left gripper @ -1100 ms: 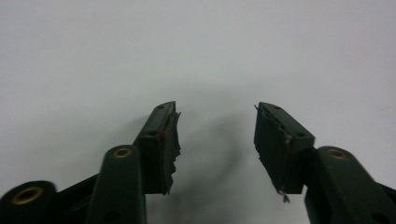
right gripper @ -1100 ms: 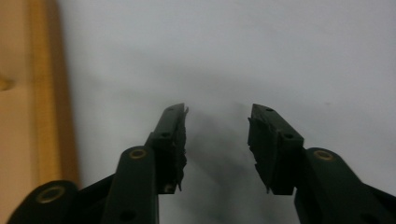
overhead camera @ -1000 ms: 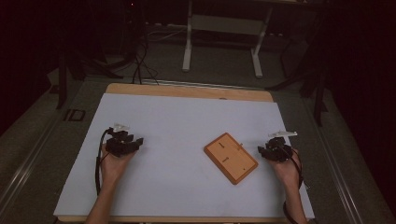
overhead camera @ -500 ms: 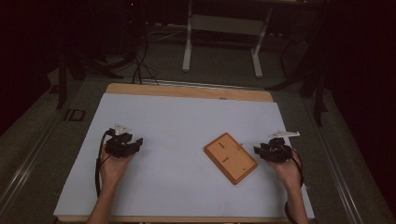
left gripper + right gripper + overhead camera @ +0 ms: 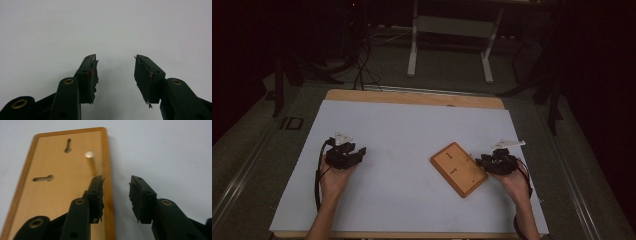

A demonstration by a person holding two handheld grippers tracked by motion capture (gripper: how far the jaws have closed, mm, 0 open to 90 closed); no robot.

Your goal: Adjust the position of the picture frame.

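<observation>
i see the wooden board lying flat on the pale worktop, right of centre in the high view and turned at a slant. my right tool sits at its right edge, jaws released with a clear gap. in the right gripper view the board takes the left half of the frame; one jaw hangs over its raised rim, the other over bare worktop. a short wooden peg stands on the board just above that jaw's tip, and two keyhole slots are cut to the left. my left tool sits at lower left of the high view, well apart from the board, jaws released over bare worktop.
</observation>
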